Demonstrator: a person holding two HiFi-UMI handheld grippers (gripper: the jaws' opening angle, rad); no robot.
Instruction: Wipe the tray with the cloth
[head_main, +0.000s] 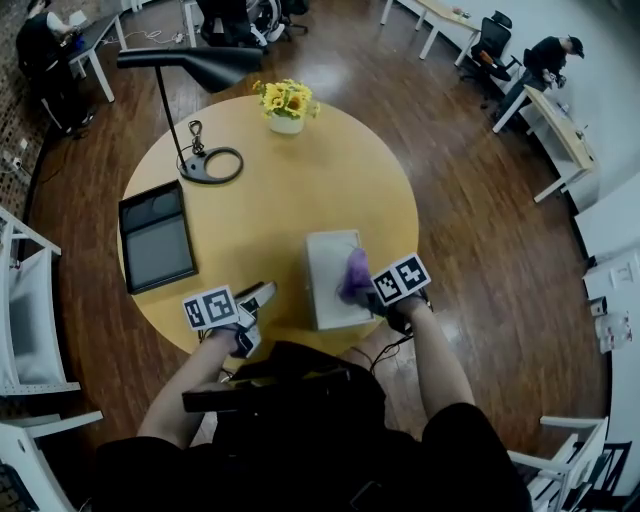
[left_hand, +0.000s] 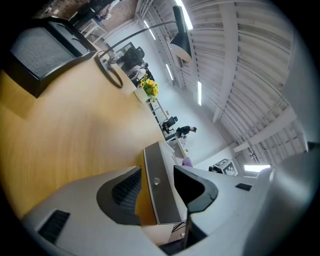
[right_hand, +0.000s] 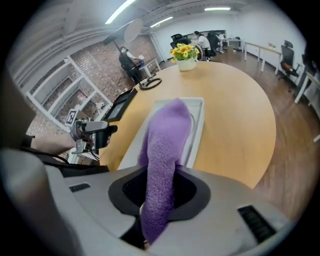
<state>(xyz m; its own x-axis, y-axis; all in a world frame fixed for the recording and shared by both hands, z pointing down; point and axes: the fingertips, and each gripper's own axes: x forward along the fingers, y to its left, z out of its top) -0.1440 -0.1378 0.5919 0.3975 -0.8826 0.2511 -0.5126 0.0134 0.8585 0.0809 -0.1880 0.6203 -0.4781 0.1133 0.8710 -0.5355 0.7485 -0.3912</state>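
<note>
A white rectangular tray (head_main: 325, 258) lies on the round yellow table (head_main: 270, 190), near its front edge. My right gripper (head_main: 368, 292) is shut on a purple cloth (head_main: 354, 277), which hangs over the tray's right side. In the right gripper view the cloth (right_hand: 165, 145) runs up from between the jaws of that gripper (right_hand: 159, 192) and covers part of the tray (right_hand: 197, 107). My left gripper (head_main: 262, 296) is low over the table just left of the tray, and it is open. In the left gripper view the tray's side wall (left_hand: 159, 185) shows ahead between the jaws of that gripper (left_hand: 157, 175).
A black flat tray (head_main: 157, 237) lies at the table's left. A black desk lamp stands on its ring base (head_main: 210, 165) behind that. A pot of yellow flowers (head_main: 287, 105) is at the far edge. White chairs (head_main: 30, 300) stand to the left; people sit at distant desks.
</note>
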